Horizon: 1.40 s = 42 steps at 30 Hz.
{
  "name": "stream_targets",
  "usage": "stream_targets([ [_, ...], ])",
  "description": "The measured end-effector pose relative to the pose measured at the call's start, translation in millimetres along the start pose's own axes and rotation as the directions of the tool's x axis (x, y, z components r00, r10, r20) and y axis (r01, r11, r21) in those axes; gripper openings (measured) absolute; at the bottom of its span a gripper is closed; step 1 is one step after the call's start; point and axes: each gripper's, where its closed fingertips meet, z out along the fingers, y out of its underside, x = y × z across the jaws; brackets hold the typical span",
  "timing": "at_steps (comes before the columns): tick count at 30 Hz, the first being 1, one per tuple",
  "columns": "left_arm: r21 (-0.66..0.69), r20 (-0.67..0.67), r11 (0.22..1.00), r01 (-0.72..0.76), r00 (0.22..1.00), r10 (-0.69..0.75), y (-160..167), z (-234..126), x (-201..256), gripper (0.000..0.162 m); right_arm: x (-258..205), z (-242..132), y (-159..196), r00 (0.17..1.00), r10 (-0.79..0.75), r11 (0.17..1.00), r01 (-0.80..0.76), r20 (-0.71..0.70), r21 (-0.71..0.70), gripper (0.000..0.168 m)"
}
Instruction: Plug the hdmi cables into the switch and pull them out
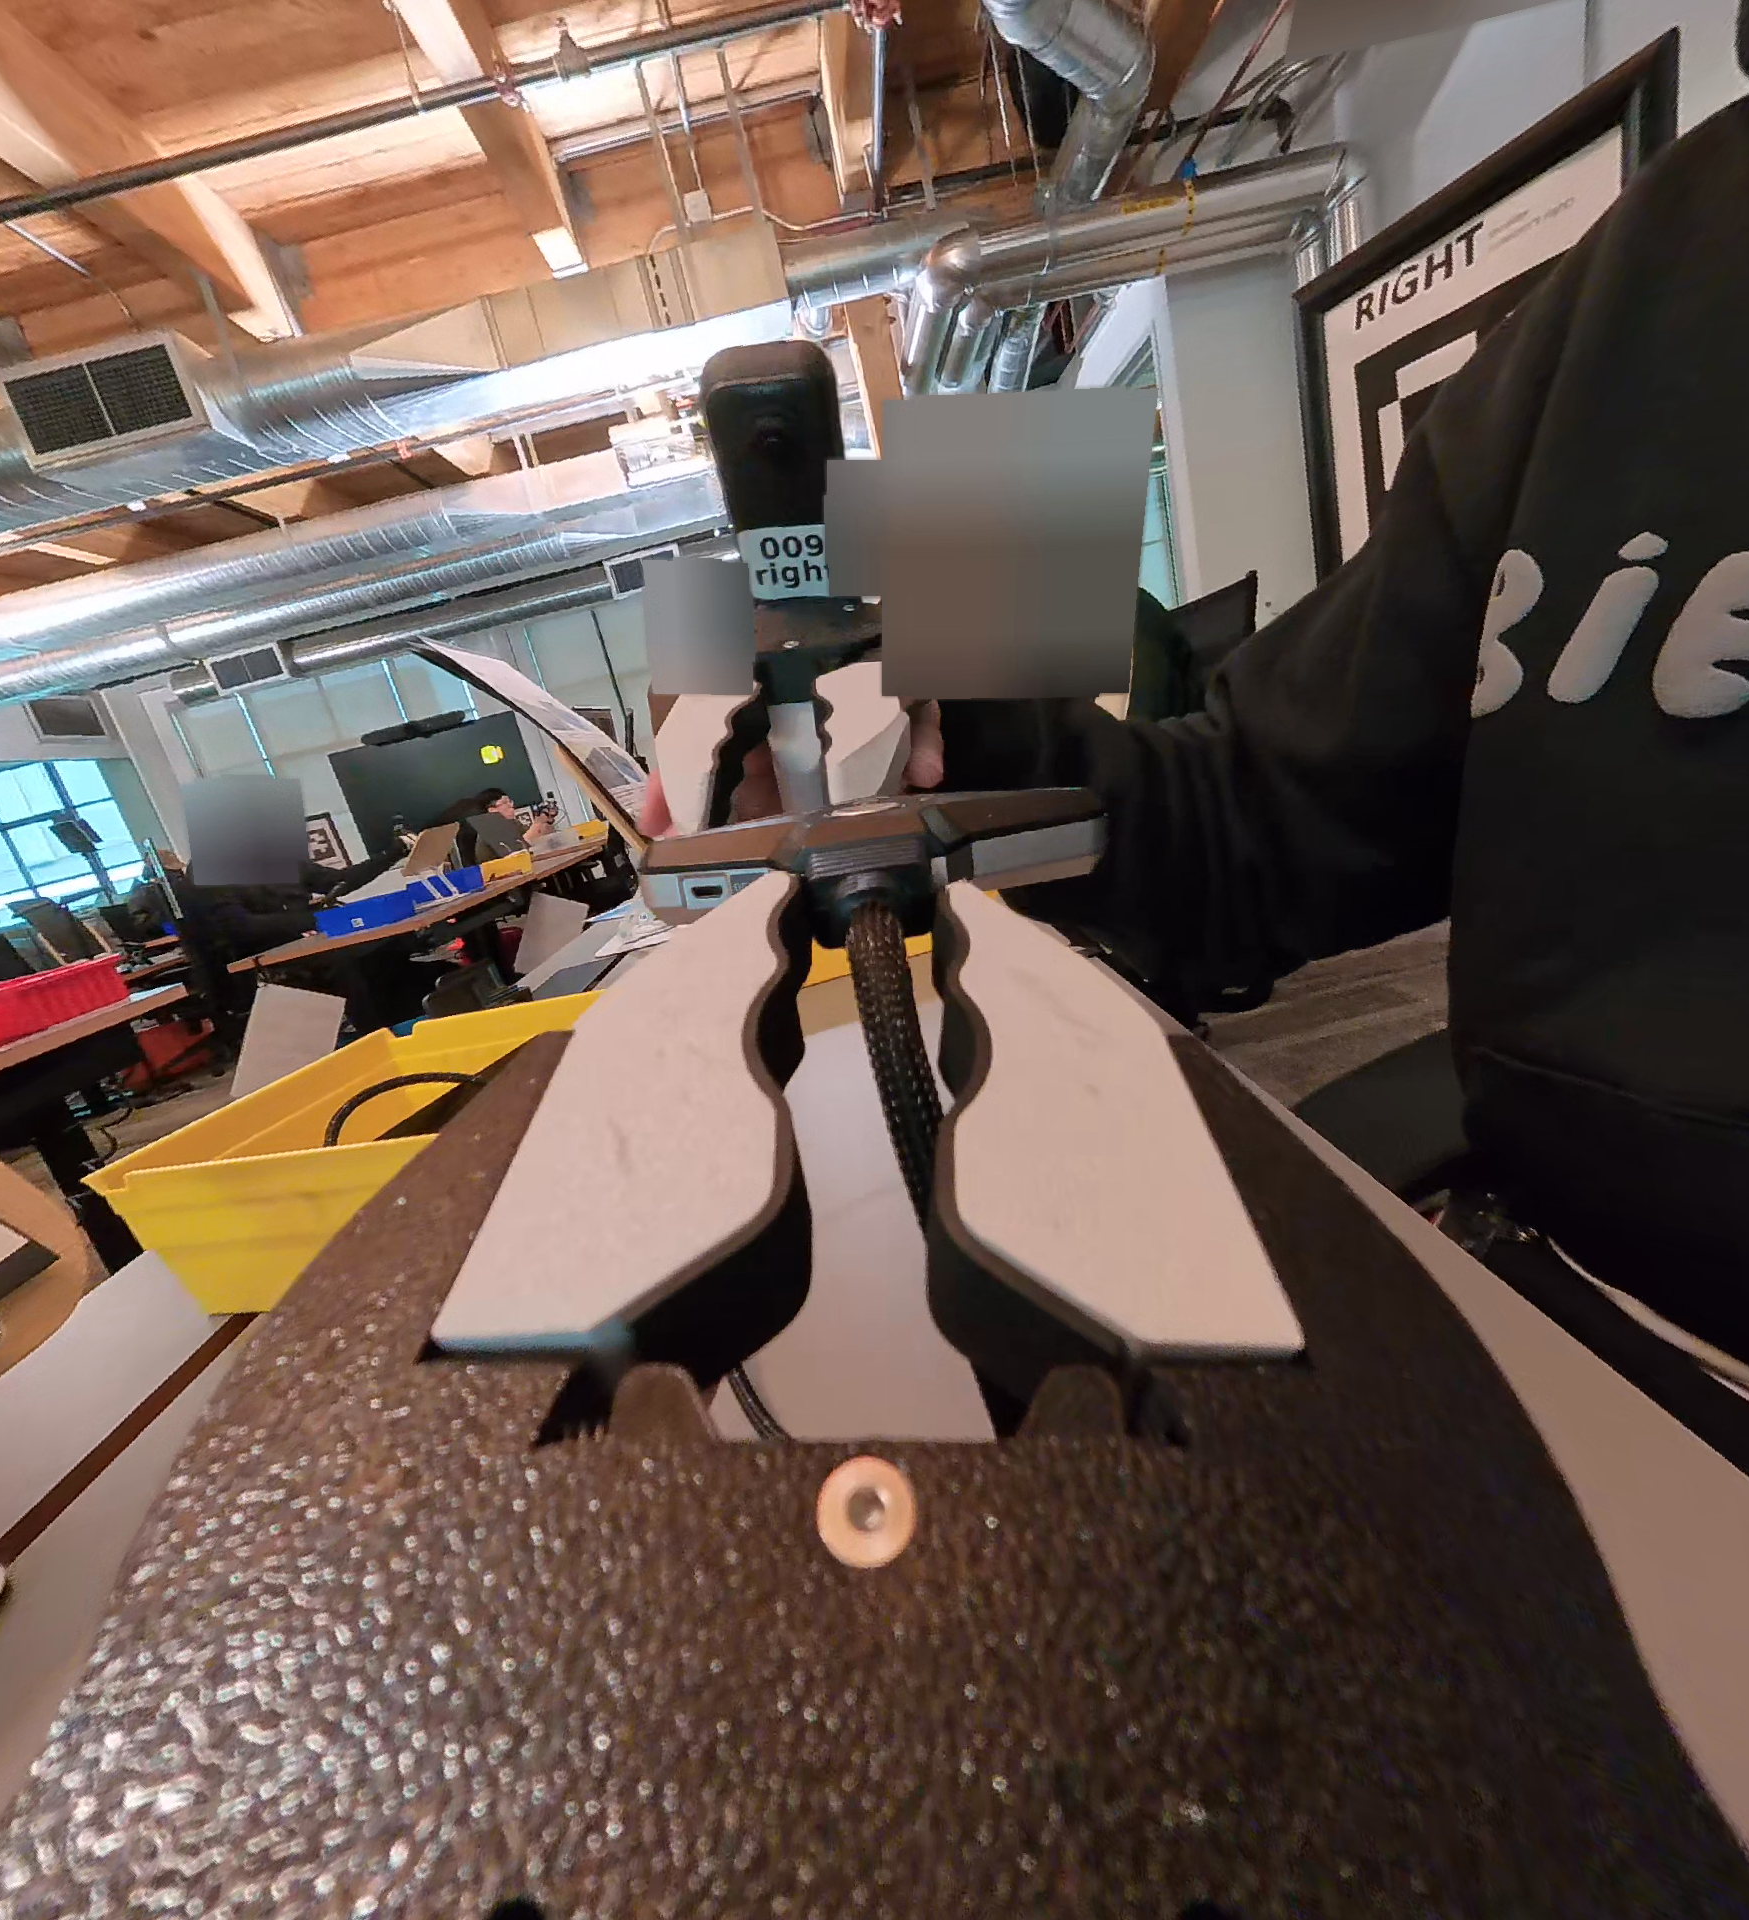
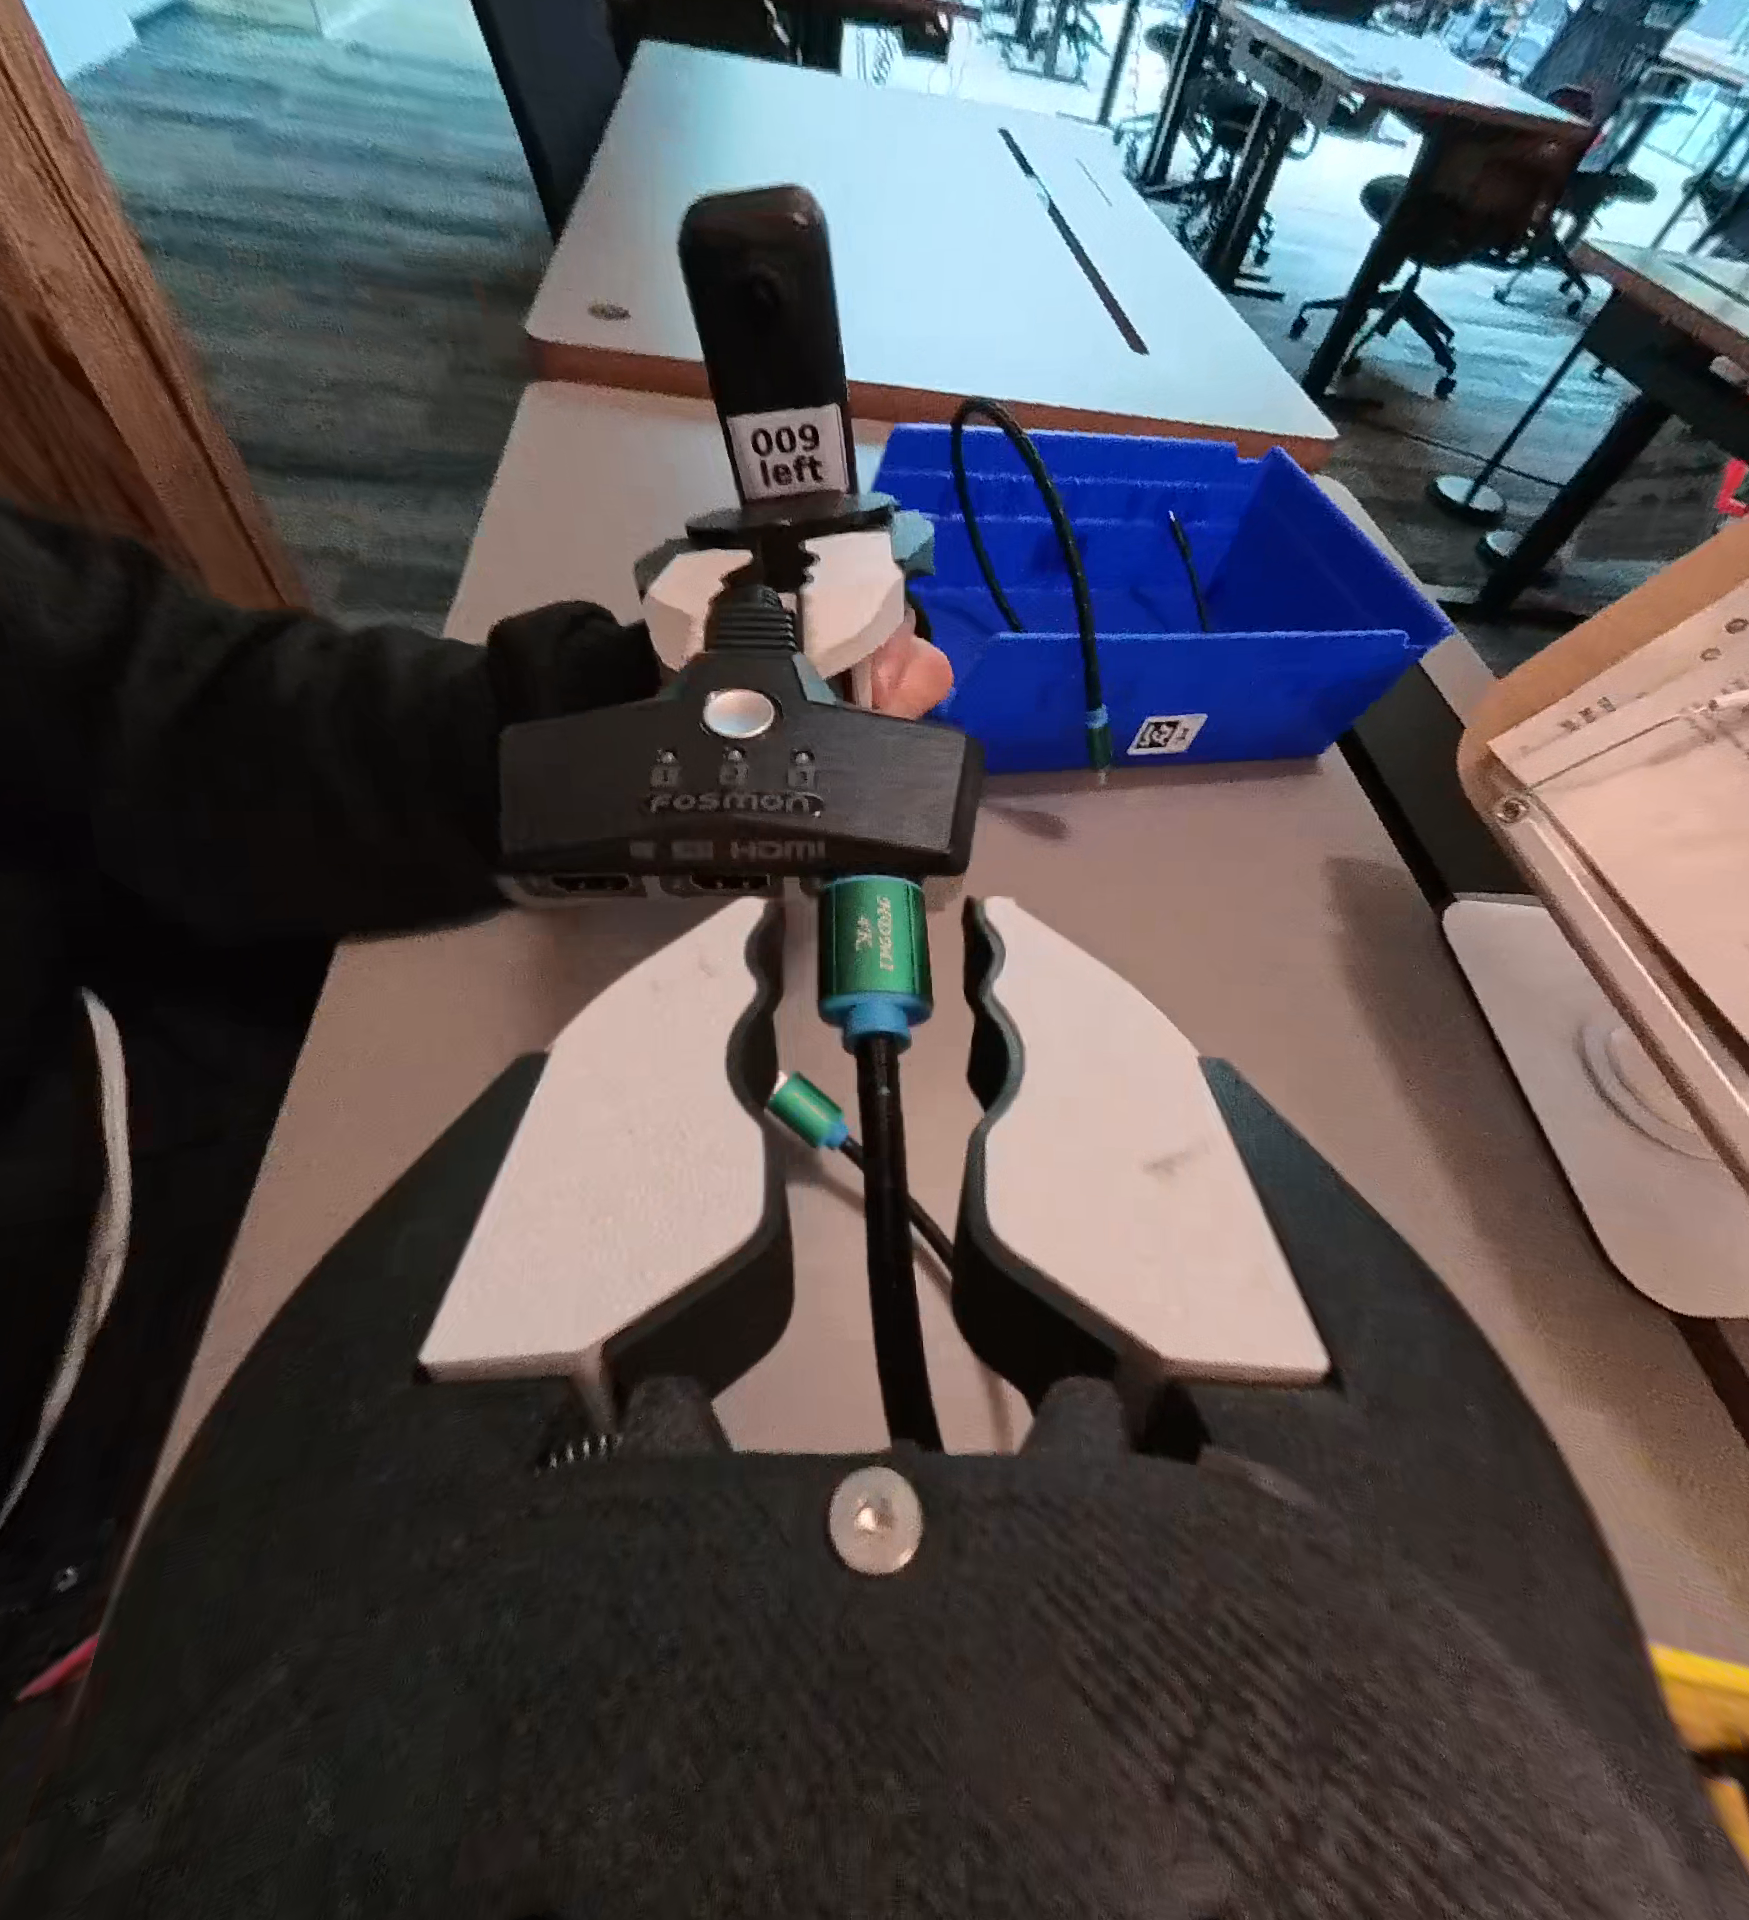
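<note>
Right wrist view: our right fingers (image 2: 875,940) stand released around the green plug (image 2: 872,951), seated in the switch (image 2: 735,795); left fingers (image 2: 766,603) clench its pigtail. Rigid shell: grip there, not the limp braid.

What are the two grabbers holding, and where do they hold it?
The left gripper pinches the HDMI switch by its cable collar. The right gripper is open around the green plug, not gripping.

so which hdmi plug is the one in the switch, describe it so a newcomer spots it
Find the black switch held up over the grey table. The plugged connector stands under its front edge, between the right gripper fingers. A similar green plug lies loose on the table below.
</note>
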Motion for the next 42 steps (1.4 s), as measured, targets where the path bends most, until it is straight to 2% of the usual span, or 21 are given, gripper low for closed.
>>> stream_targets([
  [2,0.011,0.0,1.0,0.003,1.0,-0.003,-0.4,0.0,-0.5,0.022,-1.6,2.3,-4.0,0.998,0.05,0.998,-0.051,0.028,0.038,0.037],
  [6,0.037,0.009,0.999,0.007,1.0,-0.008,-3.4,-3.0,-2.4,0.022,-0.7,3.3,-7.0,0.998,0.051,0.995,-0.053,0.031,0.083,0.03],
  [9,0.037,0.006,0.999,0.002,1.0,-0.002,-3.4,-2.7,-1.4,0.022,1.1,5.9,-3.5,0.997,0.065,0.995,-0.067,0.038,0.072,0.02],
  [18,0.029,0.001,1.0,0.003,1.0,-0.003,0.1,-0.7,-1.0,0.022,0.6,10.1,2.6,0.99,0.122,0.992,-0.124,0.067,0.031,0.022],
  [23,-0.041,0.012,0.998,-0.04,0.999,0.04,4.0,4.1,0.8,0.022,0.9,3.4,2.9,0.998,0.047,0.999,-0.048,0.043,0.004,0.021],
  [28,-0.113,0.015,0.993,-0.017,1.0,0.019,16.6,8.1,-1.0,0.021,2.3,-2.0,21.2,0.998,-0.07,0.987,0.069,-0.003,-0.143,0.022],
  [29,-0.104,0.026,0.994,-0.023,0.999,0.026,15.2,8.2,-2.1,0.022,7.3,-9.8,25.0,0.995,-0.096,0.977,0.087,-0.035,-0.194,0.022],
  [30,-0.052,0.068,0.998,-0.037,0.997,0.04,4.9,-0.3,-7.2,0.022,35.0,-33.2,37.1,0.966,-0.186,0.941,0.122,-0.181,-0.316,0.022],
  [31,0.046,0.138,0.998,-0.053,0.989,0.046,-15.1,-20.1,-16.2,0.022,56.2,-64.1,42.4,0.933,-0.227,0.927,0.119,-0.278,-0.357,0.022],
  [32,0.121,0.217,0.99,-0.072,0.975,0.045,-32.6,-42.5,-26.3,0.022,58.1,-85.7,32.5,0.953,-0.087,0.973,0.018,-0.292,-0.232,0.022],
  [33,0.138,0.276,0.986,-0.089,0.96,0.048,-39.0,-56.9,-33.4,0.022,55.6,-103.3,10.6,0.963,0.036,0.997,-0.054,-0.269,-0.06,0.021],
  [34,0.131,0.299,0.987,-0.094,0.953,0.051,-38.1,-60.4,-35.8,0.022,57.1,-120.7,-9.2,0.958,0.042,0.998,-0.03,-0.284,0.047,0.021],
  [38,0.097,0.203,0.993,-0.074,0.978,0.053,-24.5,-32.6,-24.6,0.022,81.7,-168.7,-39.0,0.878,-0.101,0.993,0.12,-0.468,0.01,0.022],
  [40,0.058,0.189,0.997,-0.056,0.981,0.045,-14.4,-26.7,-24.7,0.022,100.7,-186.3,-35.7,0.845,-0.118,0.993,0.107,-0.522,-0.051,0.021],
  [42,0.069,0.182,0.997,-0.034,0.983,0.021,-10.8,-26.3,-26.1,0.022,118.6,-197.4,-29.4,0.828,-0.071,0.997,0.064,-0.556,-0.032,0.021],
])
